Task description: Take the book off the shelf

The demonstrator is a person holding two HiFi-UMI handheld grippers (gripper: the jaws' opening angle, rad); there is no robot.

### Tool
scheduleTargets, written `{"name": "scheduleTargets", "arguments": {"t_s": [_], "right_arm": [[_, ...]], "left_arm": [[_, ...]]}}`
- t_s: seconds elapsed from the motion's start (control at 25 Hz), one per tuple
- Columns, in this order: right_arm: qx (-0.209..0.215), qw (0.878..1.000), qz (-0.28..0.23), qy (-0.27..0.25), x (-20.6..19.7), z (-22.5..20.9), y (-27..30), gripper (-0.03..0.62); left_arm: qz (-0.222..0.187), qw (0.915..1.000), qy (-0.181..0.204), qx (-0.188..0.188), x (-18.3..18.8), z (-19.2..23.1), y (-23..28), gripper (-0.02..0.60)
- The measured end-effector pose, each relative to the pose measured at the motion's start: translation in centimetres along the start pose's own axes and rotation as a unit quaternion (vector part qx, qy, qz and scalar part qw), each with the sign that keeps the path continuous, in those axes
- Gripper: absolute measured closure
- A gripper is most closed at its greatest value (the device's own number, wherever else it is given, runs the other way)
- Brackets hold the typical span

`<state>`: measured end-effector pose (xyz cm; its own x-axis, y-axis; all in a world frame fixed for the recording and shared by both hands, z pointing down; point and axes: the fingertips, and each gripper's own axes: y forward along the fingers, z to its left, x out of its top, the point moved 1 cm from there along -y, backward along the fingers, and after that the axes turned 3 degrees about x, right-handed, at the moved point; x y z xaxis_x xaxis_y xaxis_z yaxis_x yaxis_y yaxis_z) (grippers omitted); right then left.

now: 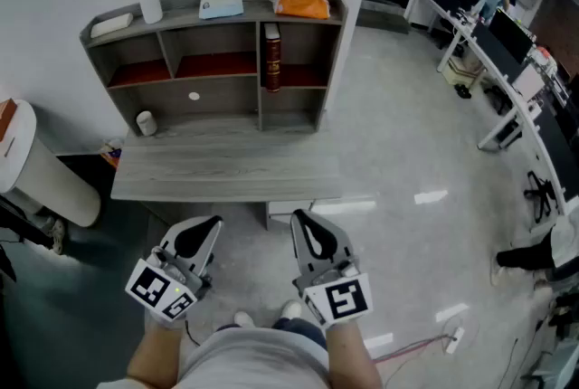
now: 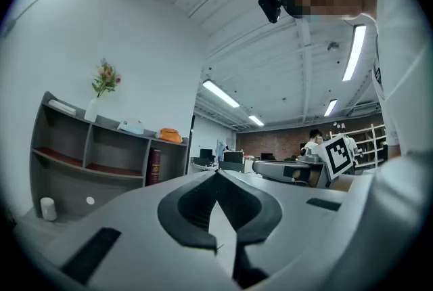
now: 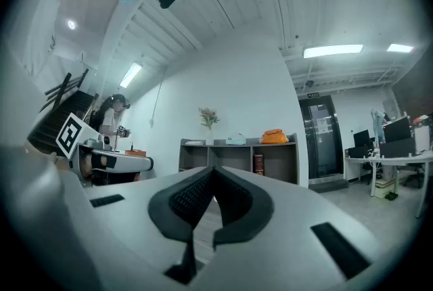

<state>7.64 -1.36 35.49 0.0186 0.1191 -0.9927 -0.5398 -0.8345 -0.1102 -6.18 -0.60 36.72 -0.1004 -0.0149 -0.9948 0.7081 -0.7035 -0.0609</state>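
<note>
A dark red book (image 1: pixel 271 57) stands upright in the right compartment of the grey shelf unit (image 1: pixel 336 43) against the far wall. It also shows in the left gripper view as the book (image 2: pixel 153 166) and in the right gripper view as the book (image 3: pixel 258 163). My left gripper (image 1: pixel 215 221) and right gripper (image 1: pixel 297 215) hang low by my body, well short of the shelf, both pointing toward it. In their own views the left gripper (image 2: pixel 216 173) and right gripper (image 3: pixel 214 170) have tips touching, shut with nothing held.
A low grey bench (image 1: pixel 226 172) lies between me and the shelf. On the shelf top stand a flower vase (image 1: pixel 149 5), a pale blue item (image 1: pixel 222 4) and an orange bag (image 1: pixel 303 3). Desks with monitors (image 1: pixel 507 43) line the right side.
</note>
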Motion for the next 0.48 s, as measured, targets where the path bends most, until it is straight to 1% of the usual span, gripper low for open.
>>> {"name": "scheduleTargets", "arguments": {"t_s": [0.16,0.32,0.48], "right_arm": [[0.003,1.0,0.005,0.005,-0.5,0.5,0.1,0.576],[0.013,1.0,0.0,0.008,-0.5,1.2,0.3,0.576],[0.024,0.999,-0.016,0.033,-0.2,1.7,0.8,0.574]], "left_arm": [[0.009,1.0,-0.004,0.0,-0.6,0.0,-0.3,0.566],[0.01,0.9996,-0.026,-0.001,-1.1,0.3,-0.5,0.566],[0.018,0.9997,-0.015,0.009,-1.1,0.8,-1.0,0.566]]}}
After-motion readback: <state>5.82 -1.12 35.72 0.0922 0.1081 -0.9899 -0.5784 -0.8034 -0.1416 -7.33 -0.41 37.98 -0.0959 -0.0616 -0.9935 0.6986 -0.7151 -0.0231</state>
